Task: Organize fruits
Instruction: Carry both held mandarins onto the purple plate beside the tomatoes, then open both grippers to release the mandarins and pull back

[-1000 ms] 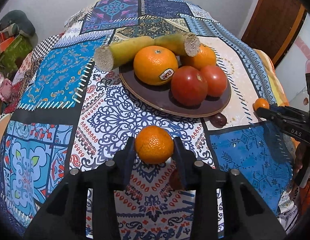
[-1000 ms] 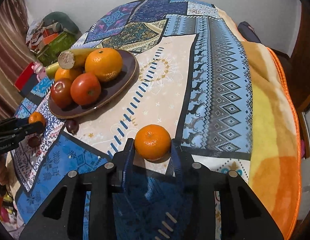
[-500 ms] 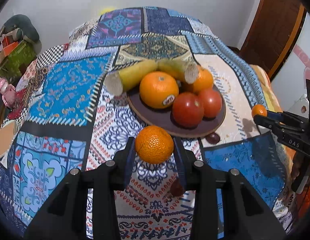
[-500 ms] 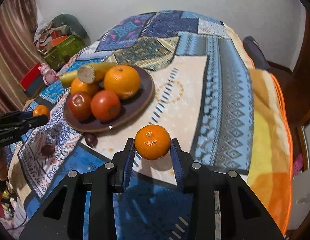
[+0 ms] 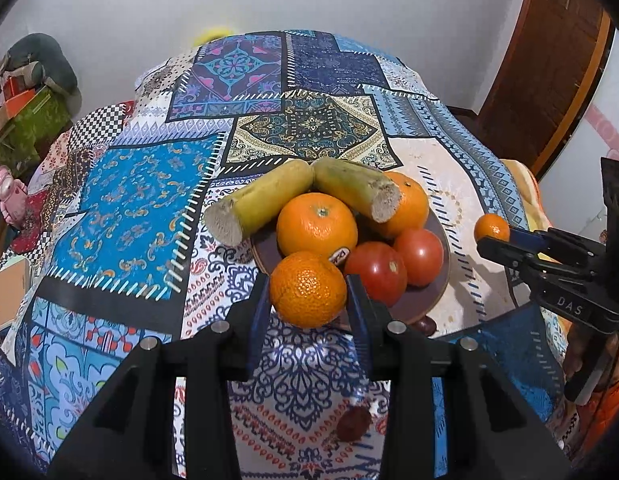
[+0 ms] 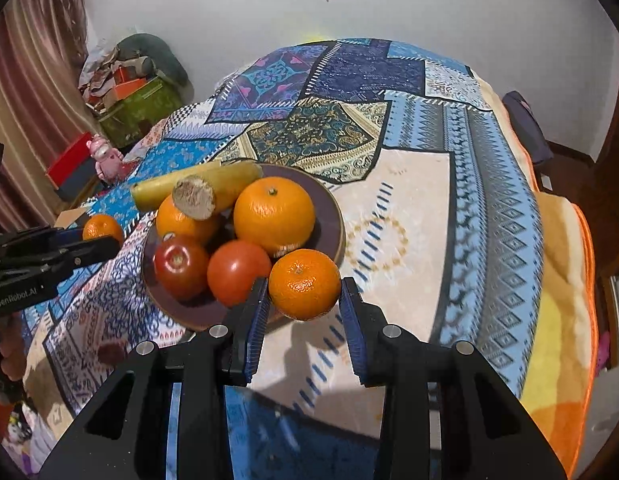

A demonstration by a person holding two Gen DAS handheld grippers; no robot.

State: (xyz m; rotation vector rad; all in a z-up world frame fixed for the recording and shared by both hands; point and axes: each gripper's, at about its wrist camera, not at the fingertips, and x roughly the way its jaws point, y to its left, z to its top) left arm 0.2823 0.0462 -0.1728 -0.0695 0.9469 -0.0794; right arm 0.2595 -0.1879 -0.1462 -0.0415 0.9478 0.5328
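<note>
My left gripper point(image 5: 308, 304) is shut on a small mandarin point(image 5: 308, 289) and holds it in the air by the near rim of a brown plate point(image 5: 440, 280). My right gripper point(image 6: 304, 302) is shut on another small mandarin point(image 6: 304, 283) above the plate's right rim point(image 6: 333, 216). The plate holds a large orange point(image 5: 316, 225), a second orange point(image 5: 409, 204), two tomatoes point(image 5: 376, 271) and two cut yellow-green sugarcane-like pieces point(image 5: 257, 204). Each gripper with its mandarin also shows in the other's view, the right one point(image 5: 491, 229) and the left one point(image 6: 102, 229).
A patchwork blanket point(image 5: 141, 200) covers the bed-like surface. Two small dark fruits lie on it near the plate point(image 5: 424, 325) and close to me point(image 5: 353, 423). Boxes and clutter point(image 6: 129, 96) stand at the left, a wooden door point(image 5: 549, 60) at the right.
Both grippers have risen from the blanket with their mandarins and moved toward the plate. The fruit on the plate has not moved.
</note>
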